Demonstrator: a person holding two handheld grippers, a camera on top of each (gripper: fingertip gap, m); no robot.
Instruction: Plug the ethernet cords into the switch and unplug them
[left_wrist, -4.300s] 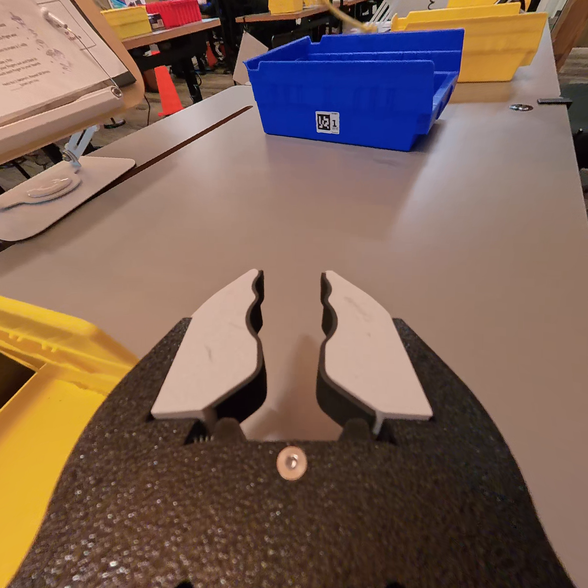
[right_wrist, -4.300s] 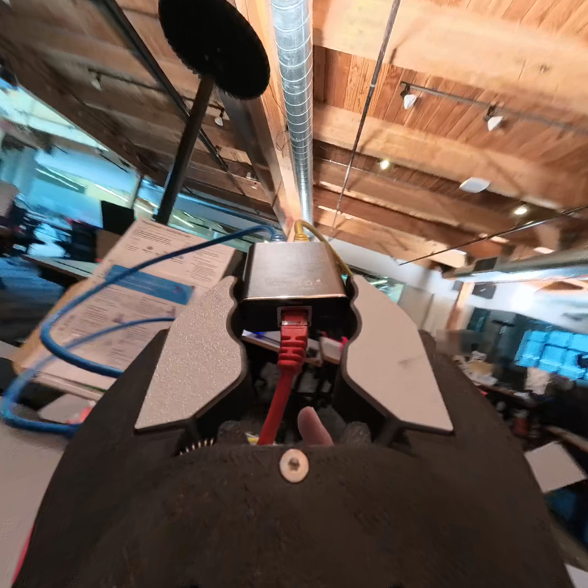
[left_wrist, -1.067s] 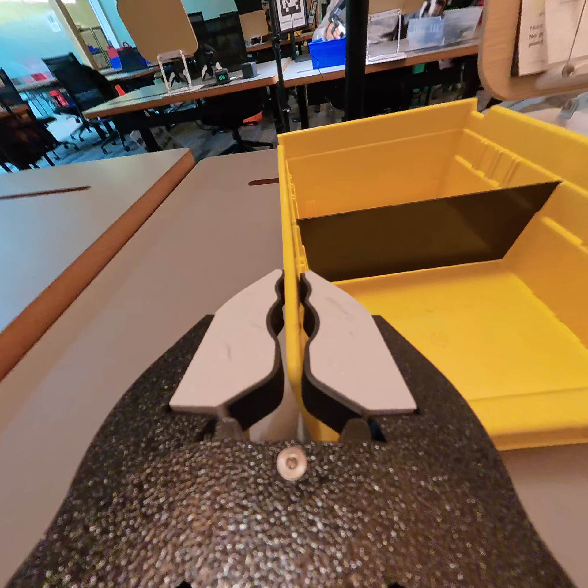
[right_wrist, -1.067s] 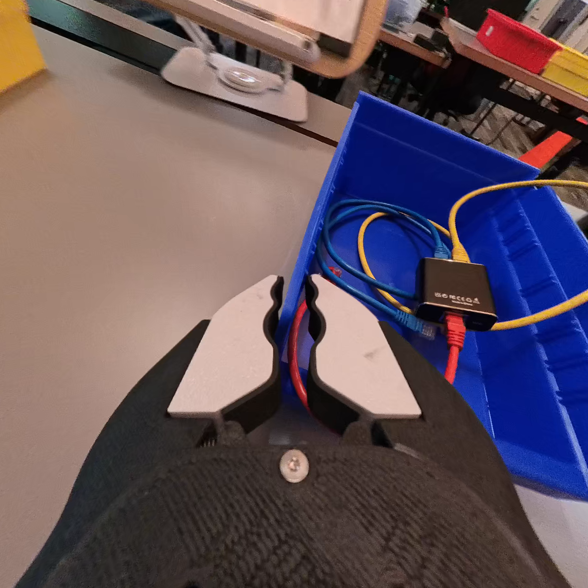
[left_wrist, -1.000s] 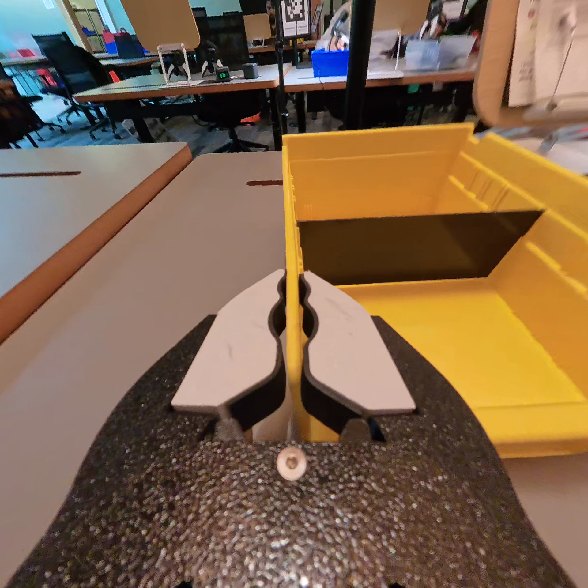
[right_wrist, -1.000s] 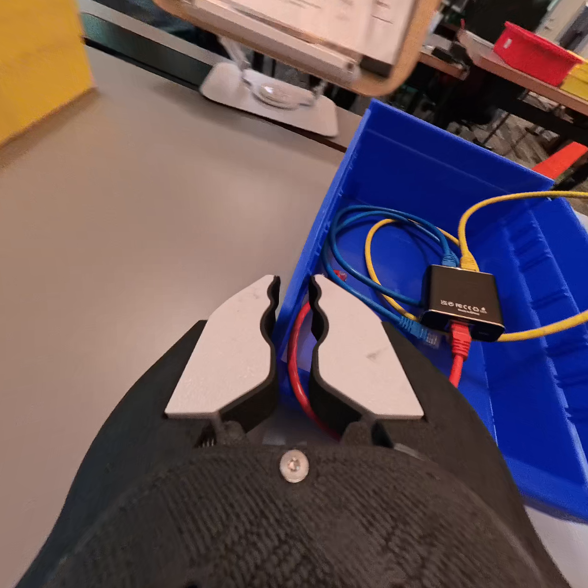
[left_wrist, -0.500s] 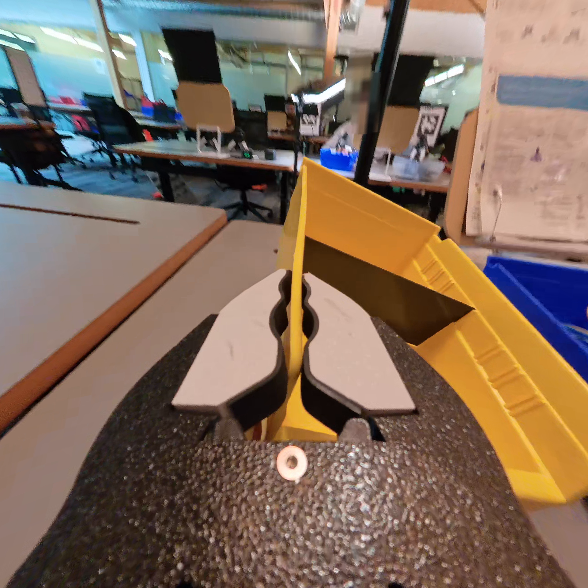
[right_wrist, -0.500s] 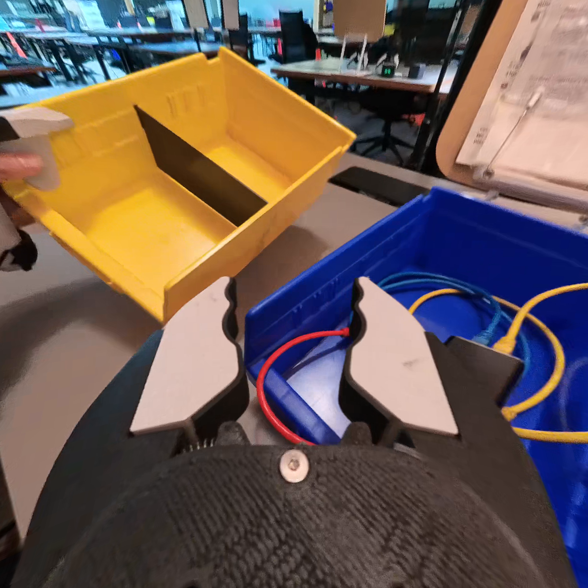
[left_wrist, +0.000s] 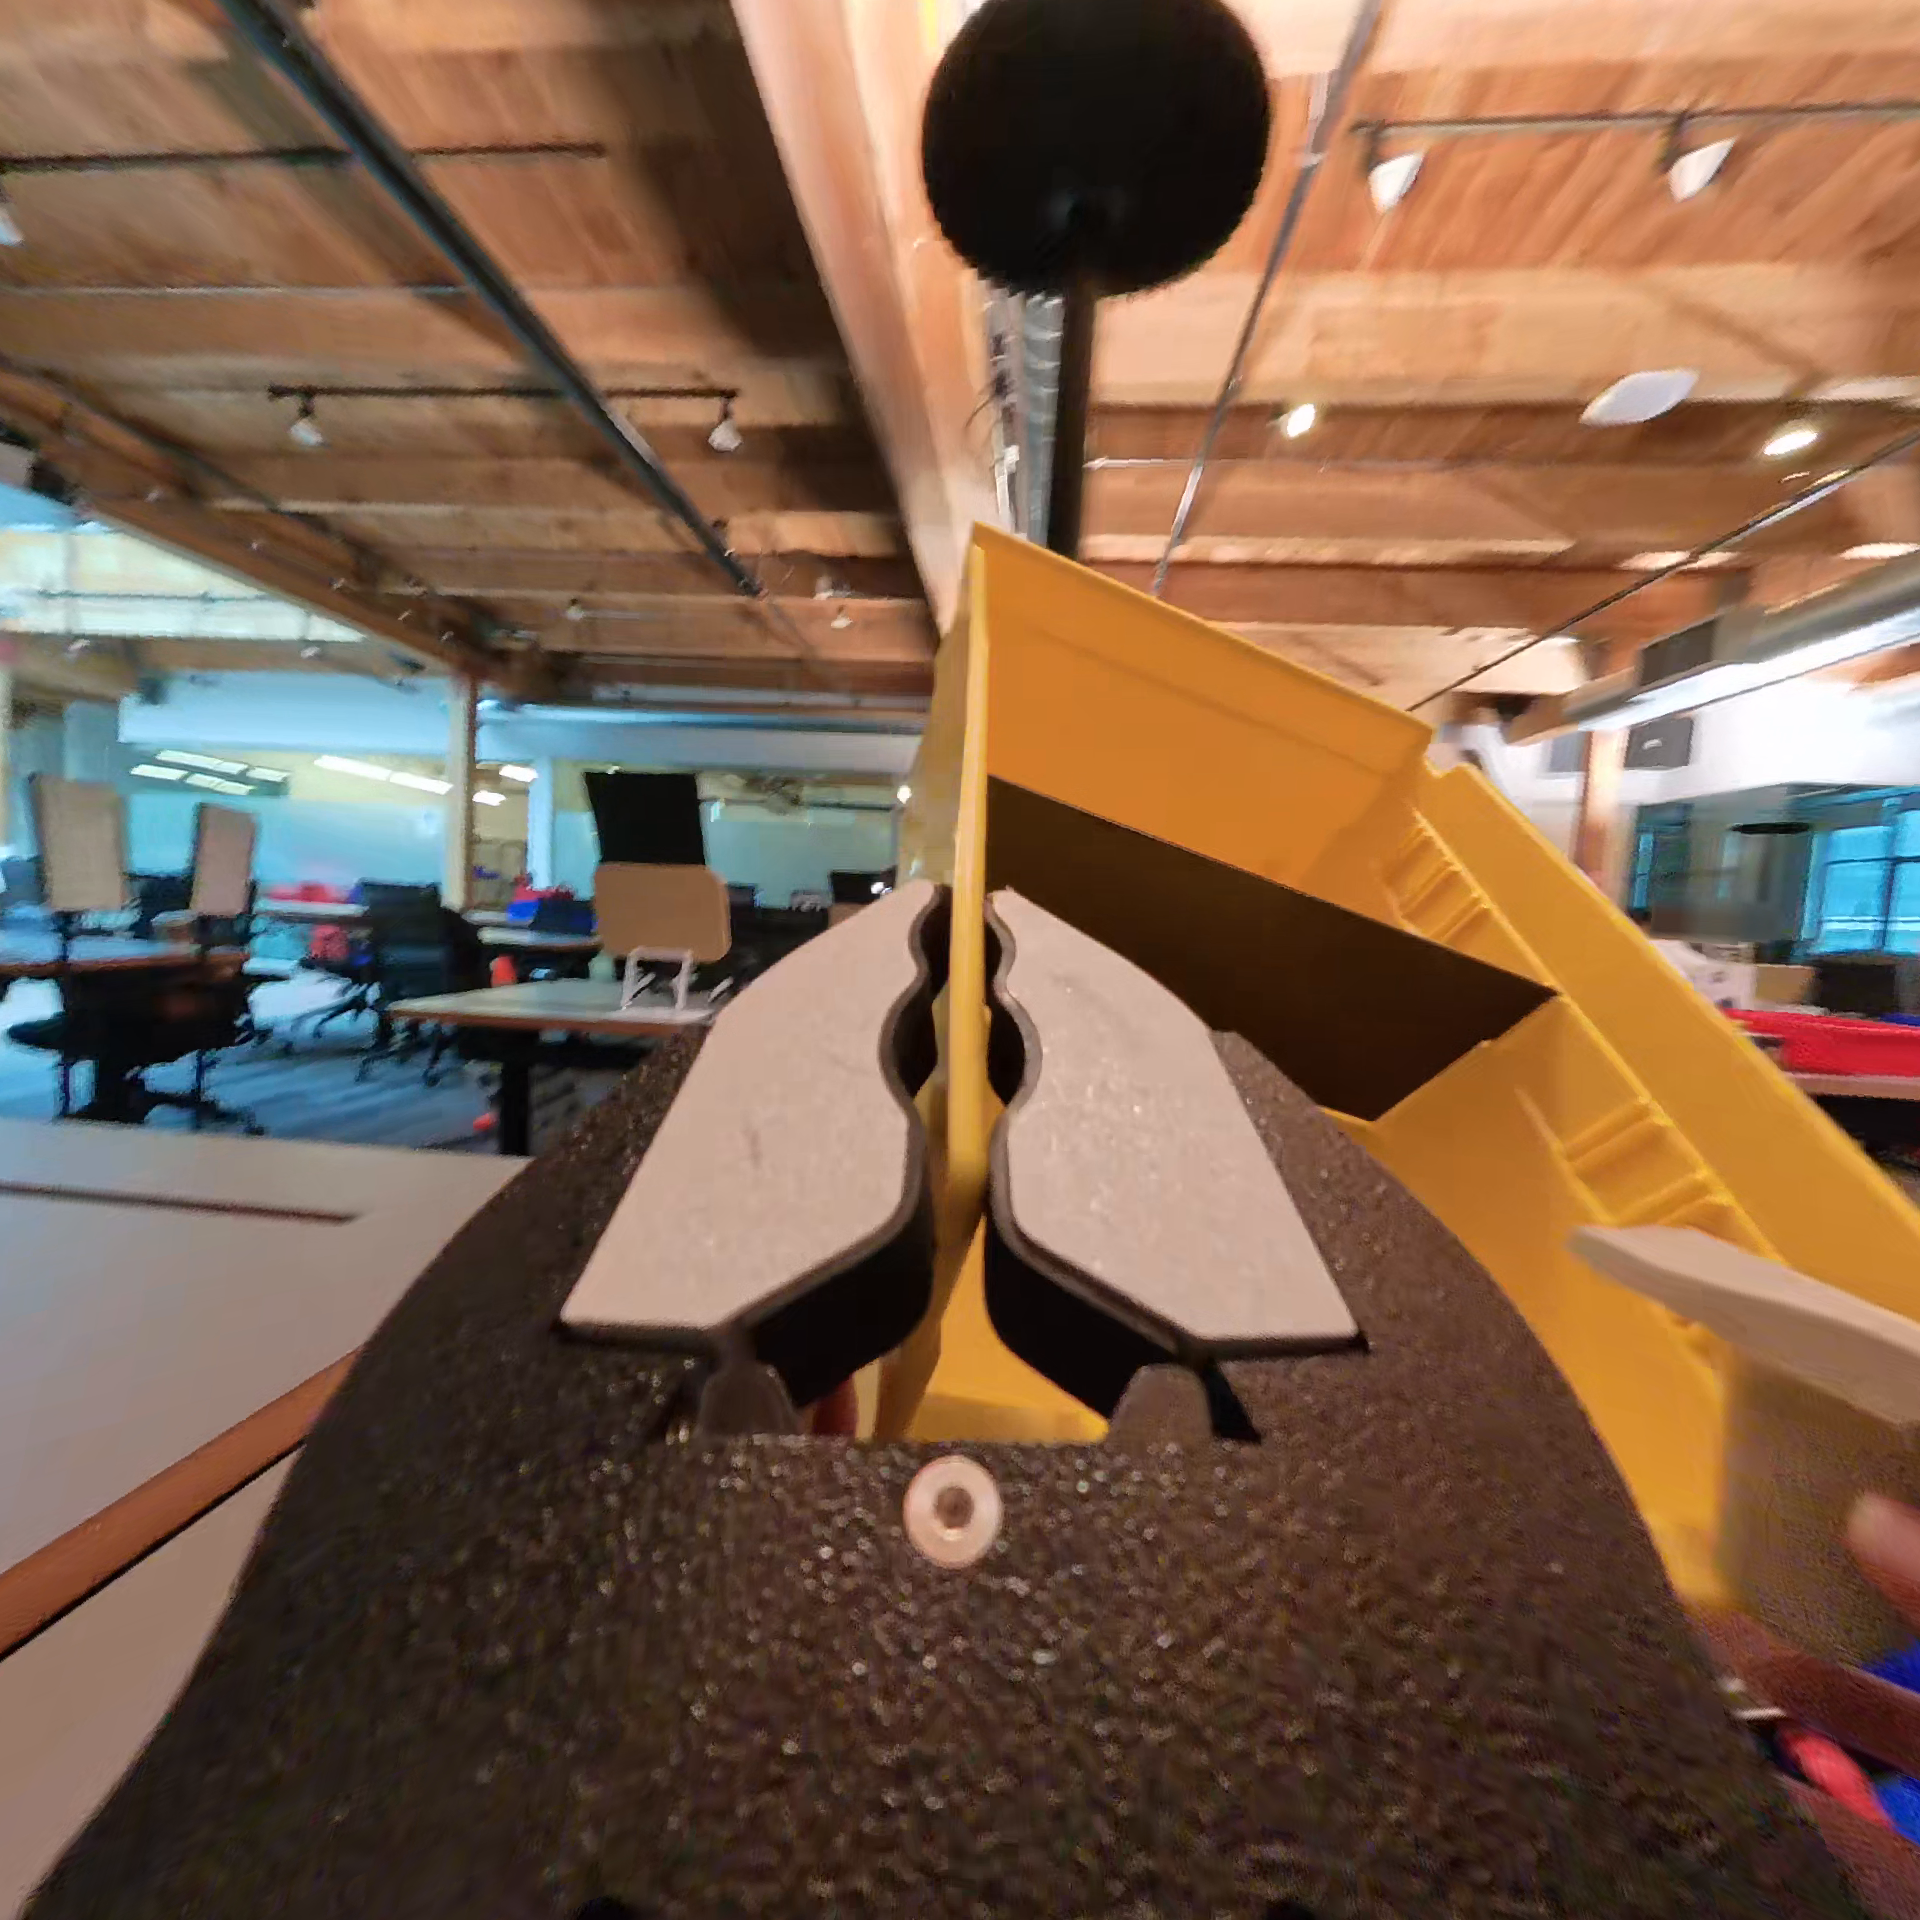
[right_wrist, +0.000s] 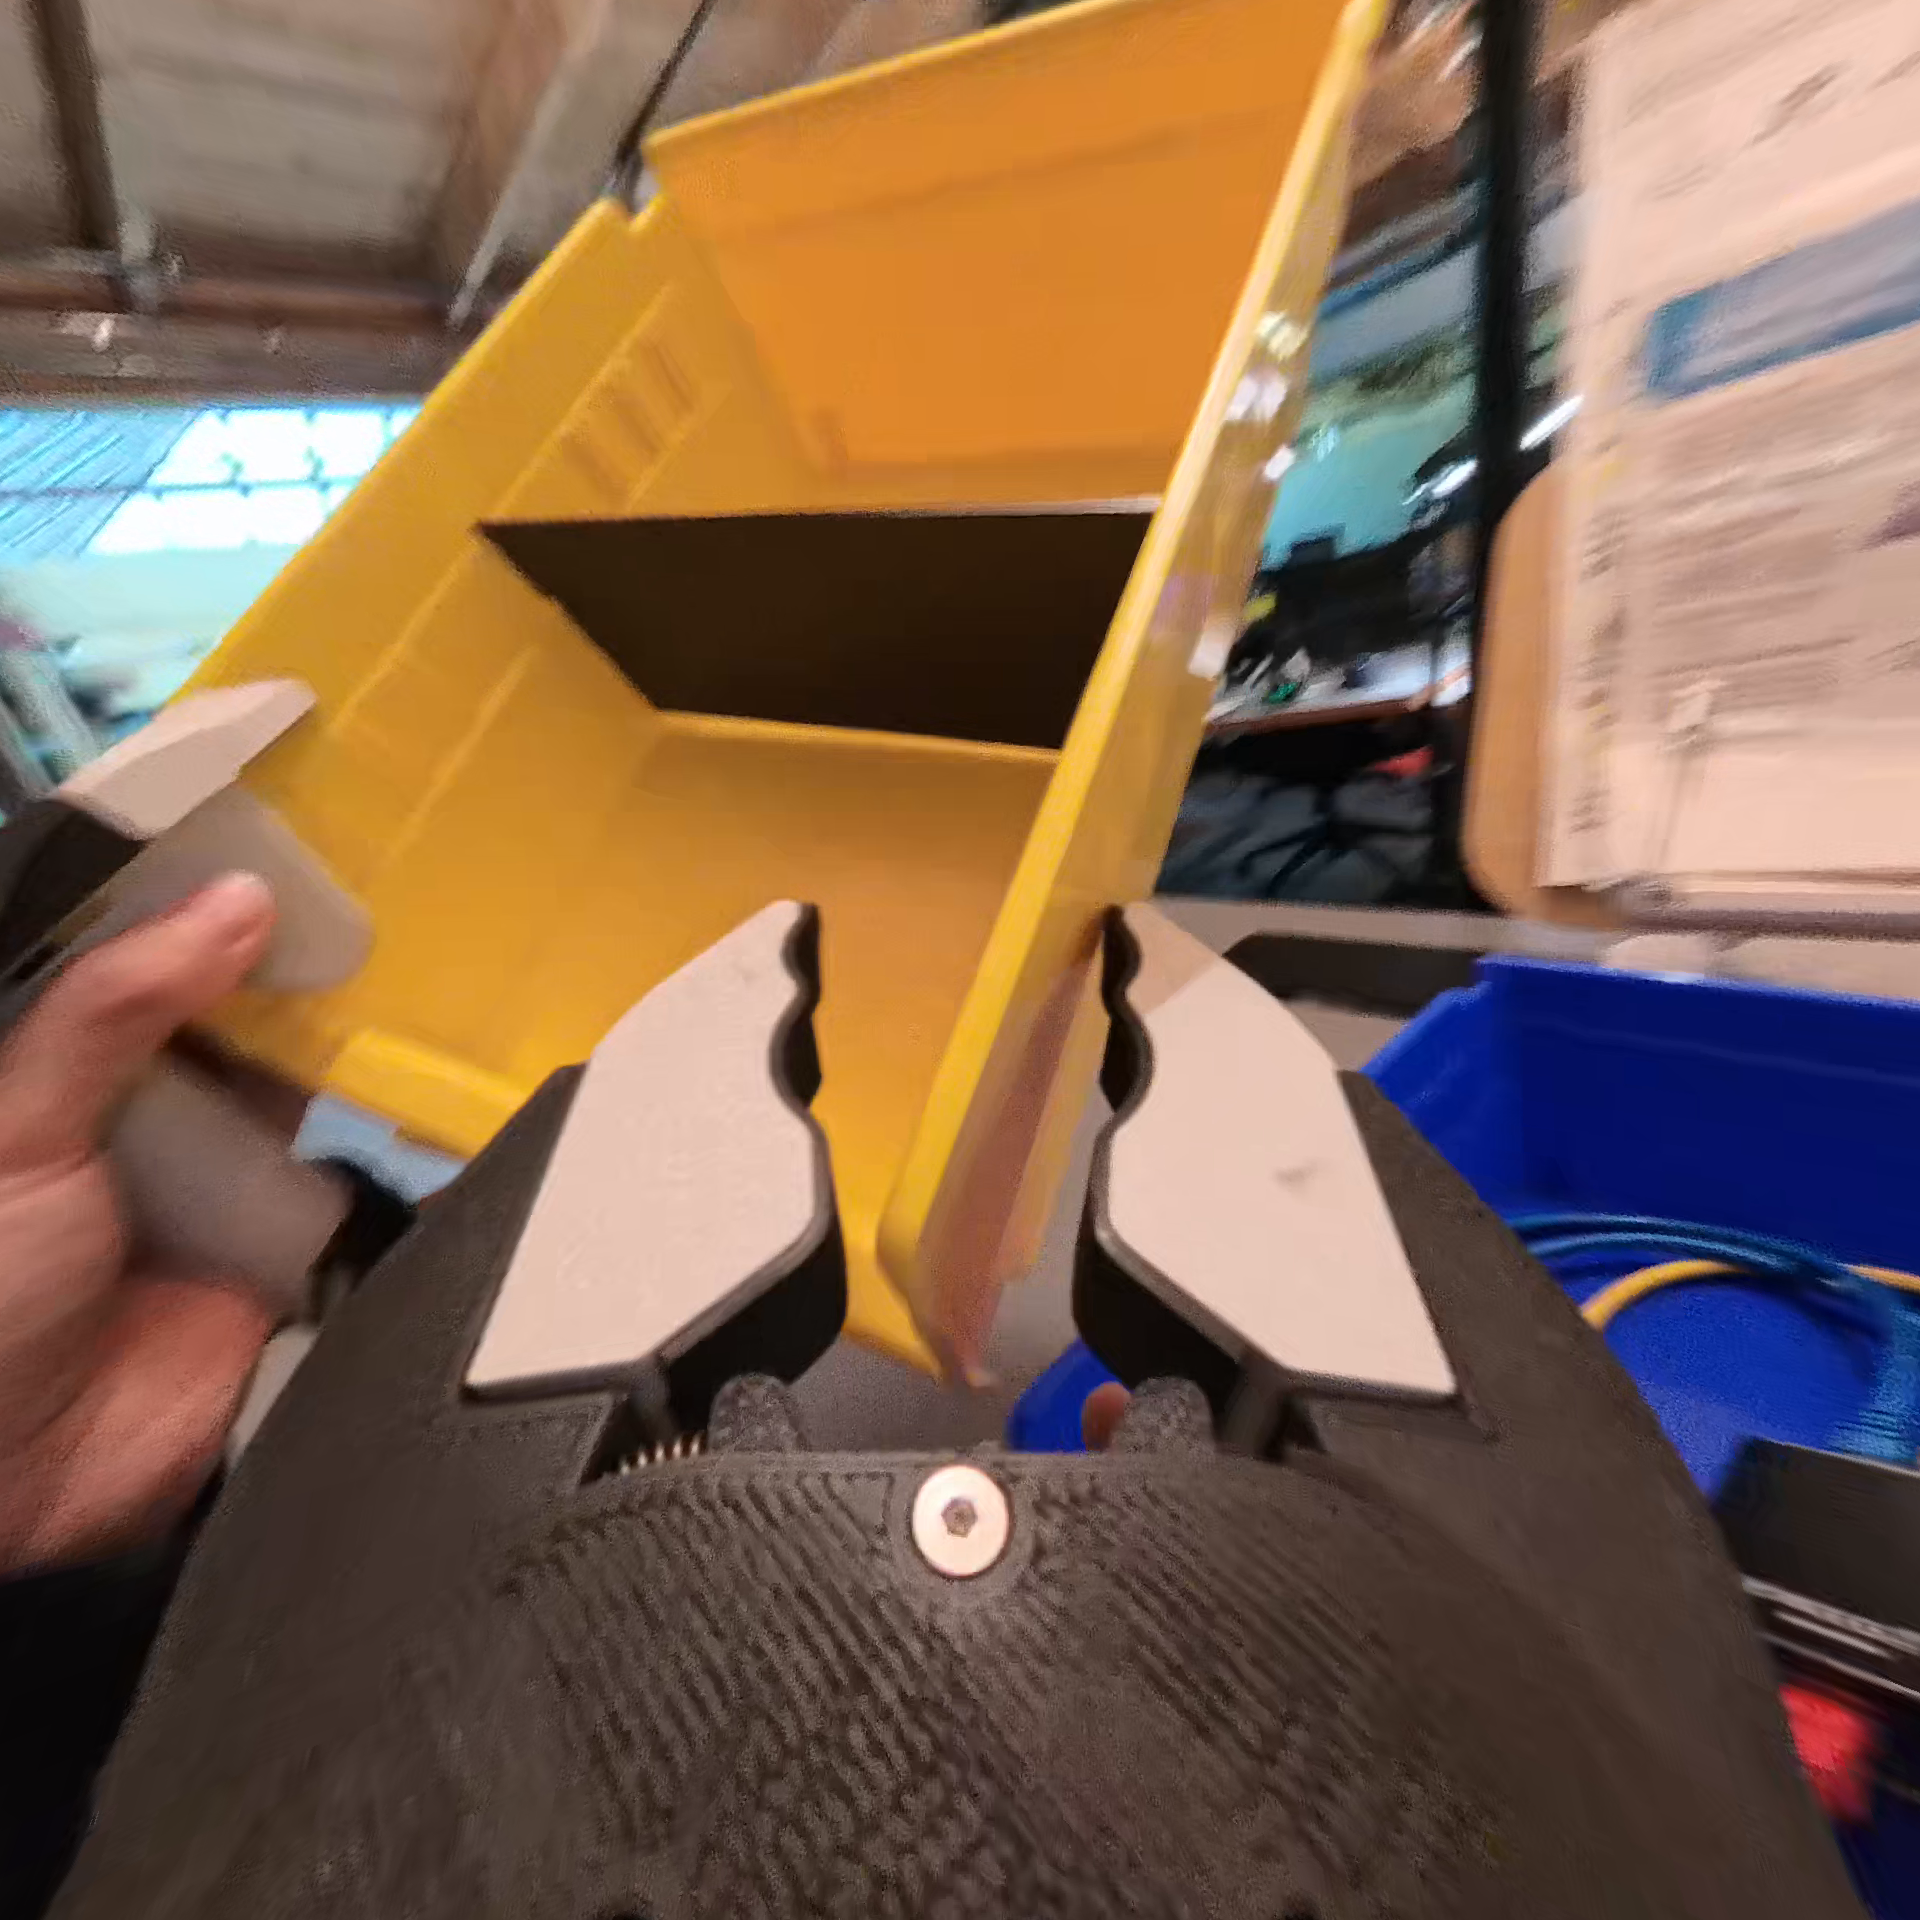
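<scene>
Two cords show in my right wrist view, a blue cord (right_wrist: 1704, 1242) and a yellow cord (right_wrist: 1652, 1288), both lying inside the blue bin (right_wrist: 1621, 1101) at lower right. A black box at the frame's right edge, likely the switch (right_wrist: 1829, 1527), sits in the same bin; a red blur below it (right_wrist: 1829, 1756) may be the third cord, too smeared to confirm. Whether any plug is seated, I cannot tell.

My right gripper (right_wrist: 961, 935) has its fingers spread apart, holding nothing. The near wall of the yellow bin (right_wrist: 935, 312) passes between them; contact with the right finger's tip looks possible, but blur hides it.

My left gripper (left_wrist: 966, 914) is clamped on the yellow bin's (left_wrist: 1195, 717) side wall, fingers pressed against both faces. The bin is lifted and tilted steeply, its black divider (left_wrist: 1247, 987) crossing the inside. From the right view, the left gripper (right_wrist: 208, 821) grips the bin's far side, with a hand (right_wrist: 114, 1174) around its handle.

Beyond: a paper-bearing stand (right_wrist: 1725, 520) at right, grey tabletop (left_wrist: 187, 1320) at left, wooden ceiling (left_wrist: 520, 312) overhead.
</scene>
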